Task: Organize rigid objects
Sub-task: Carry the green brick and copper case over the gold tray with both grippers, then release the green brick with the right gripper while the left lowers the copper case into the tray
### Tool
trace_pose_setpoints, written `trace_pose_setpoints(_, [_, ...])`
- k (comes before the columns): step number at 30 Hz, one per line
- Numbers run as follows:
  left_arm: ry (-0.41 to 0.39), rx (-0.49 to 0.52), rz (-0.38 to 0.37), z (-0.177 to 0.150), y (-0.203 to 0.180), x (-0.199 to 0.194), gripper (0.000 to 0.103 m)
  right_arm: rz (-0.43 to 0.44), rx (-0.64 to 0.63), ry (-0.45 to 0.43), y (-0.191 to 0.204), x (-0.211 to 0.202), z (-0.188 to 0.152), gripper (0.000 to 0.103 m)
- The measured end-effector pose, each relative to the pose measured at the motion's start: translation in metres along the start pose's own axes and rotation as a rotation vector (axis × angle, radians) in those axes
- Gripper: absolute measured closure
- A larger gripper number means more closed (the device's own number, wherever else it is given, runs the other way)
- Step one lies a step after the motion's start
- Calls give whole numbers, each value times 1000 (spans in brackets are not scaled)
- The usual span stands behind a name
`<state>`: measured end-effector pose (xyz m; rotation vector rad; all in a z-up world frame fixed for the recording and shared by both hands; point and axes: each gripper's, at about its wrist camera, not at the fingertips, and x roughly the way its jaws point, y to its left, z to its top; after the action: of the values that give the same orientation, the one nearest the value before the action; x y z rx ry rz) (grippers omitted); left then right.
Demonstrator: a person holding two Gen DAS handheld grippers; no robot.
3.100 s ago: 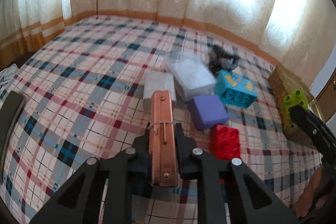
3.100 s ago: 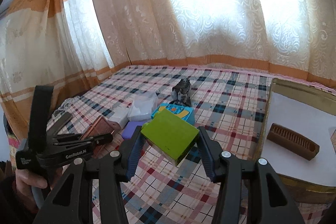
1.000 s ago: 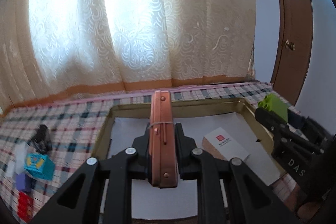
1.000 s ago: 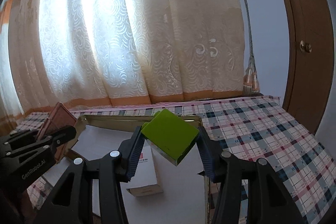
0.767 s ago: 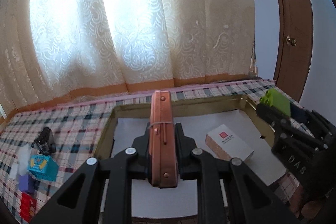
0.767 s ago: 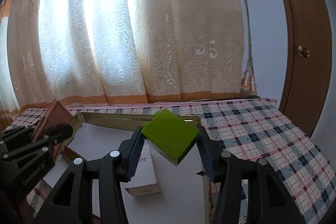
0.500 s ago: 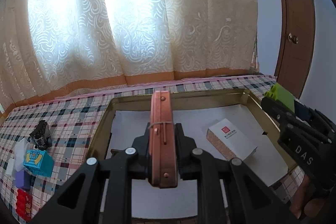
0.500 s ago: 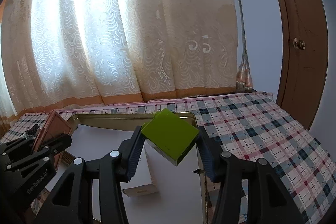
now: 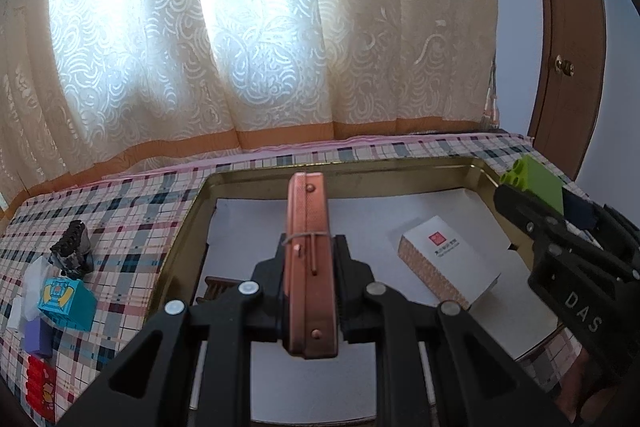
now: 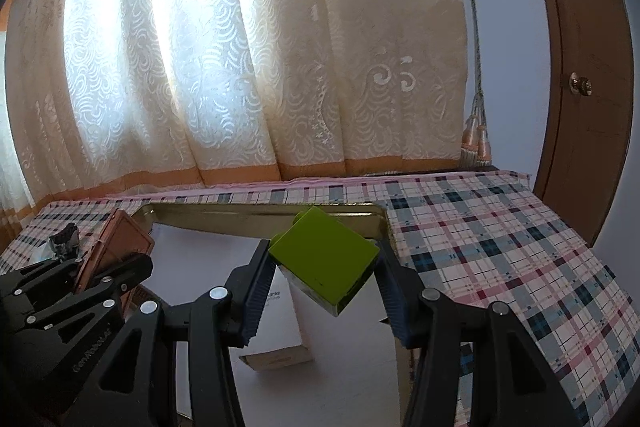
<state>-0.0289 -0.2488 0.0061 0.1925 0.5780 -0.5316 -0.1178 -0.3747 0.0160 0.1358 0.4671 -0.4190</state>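
Above tray (image 9: 400,169): L gripper (image 9: 308,279) pinches stiff copper tin (image 9: 308,247) edgewise; R gripper (image 10: 320,291) clamps light green block (image 10: 324,259) by its corners — likely slip-prone.

My left gripper (image 9: 310,277) clamps a flat copper-coloured tin (image 9: 308,259) edge-up above the gold tray (image 9: 188,227), my right gripper (image 10: 322,291) pinches a tilted green block (image 10: 324,259), and a white box (image 9: 448,267) lies inside the tray.
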Motion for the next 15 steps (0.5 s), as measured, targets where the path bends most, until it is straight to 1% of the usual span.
trace_pose_setpoints(5, [3, 12, 6, 0, -3, 2, 86, 8, -18, 10, 4, 1, -1, 49])
trace_pose_setpoints(15, [24, 18, 9, -3, -3, 8, 86, 29, -3, 33, 3, 4, -1, 49])
